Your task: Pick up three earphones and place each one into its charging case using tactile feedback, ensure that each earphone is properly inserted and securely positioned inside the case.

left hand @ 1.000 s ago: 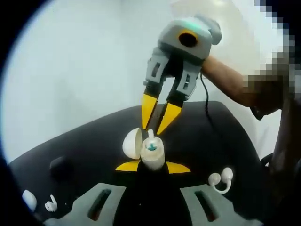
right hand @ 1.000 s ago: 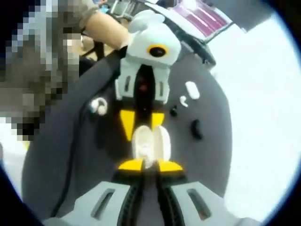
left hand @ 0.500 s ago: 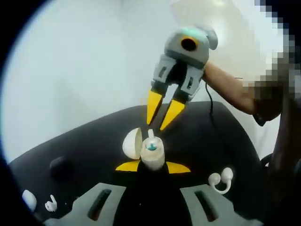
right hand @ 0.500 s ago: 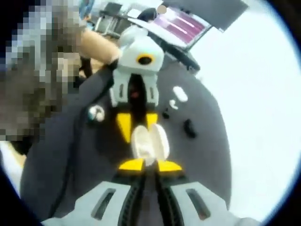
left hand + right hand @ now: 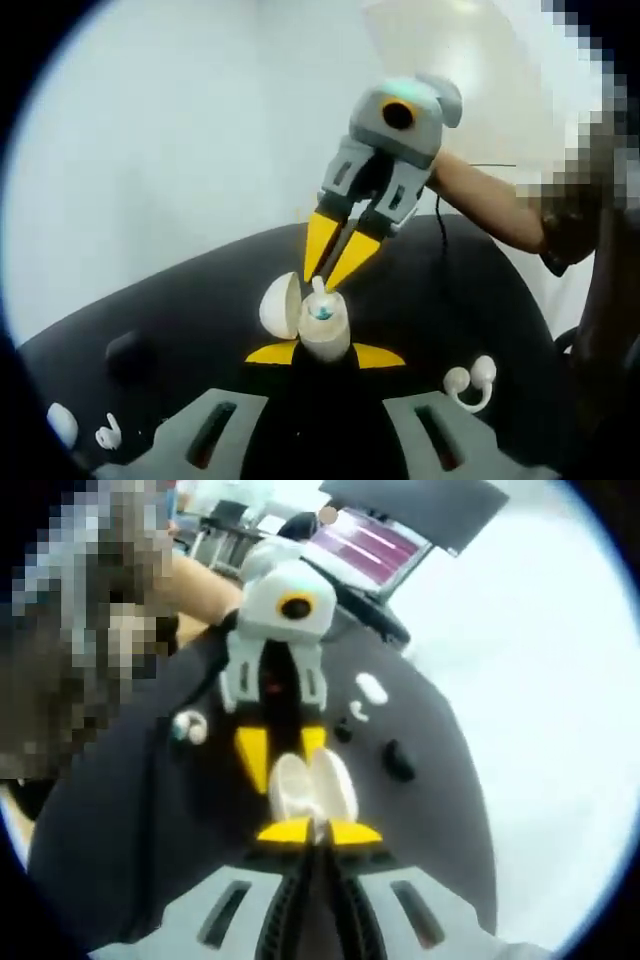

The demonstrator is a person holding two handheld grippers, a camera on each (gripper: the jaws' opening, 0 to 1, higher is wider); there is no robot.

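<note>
My left gripper point(image 5: 324, 355) is shut on a white charging case point(image 5: 324, 328) and holds it upright, with the lid point(image 5: 279, 305) swung open to the left. A white earphone point(image 5: 319, 288) stands in the case, its stem sticking up above a teal spot. My right gripper point(image 5: 319, 281) comes down from the upper right, jaws shut, with its yellow tips at the stem. I cannot tell if they pinch it. In the right gripper view its jaws point(image 5: 320, 832) meet at the open case point(image 5: 315, 785), and the left gripper point(image 5: 285, 770) holds the case from beyond.
A black mat point(image 5: 200, 300) lies on a white table point(image 5: 150, 150). On the mat are a white ear-hook earphone point(image 5: 470, 382), a small earphone point(image 5: 108, 435), another white case point(image 5: 62, 425) and a black case point(image 5: 125, 352). A person's arm point(image 5: 490, 195) reaches in from the right.
The right gripper lifted away from the case, leaving the earphone in it, then came back down to the stem. The left gripper kept the case still.
</note>
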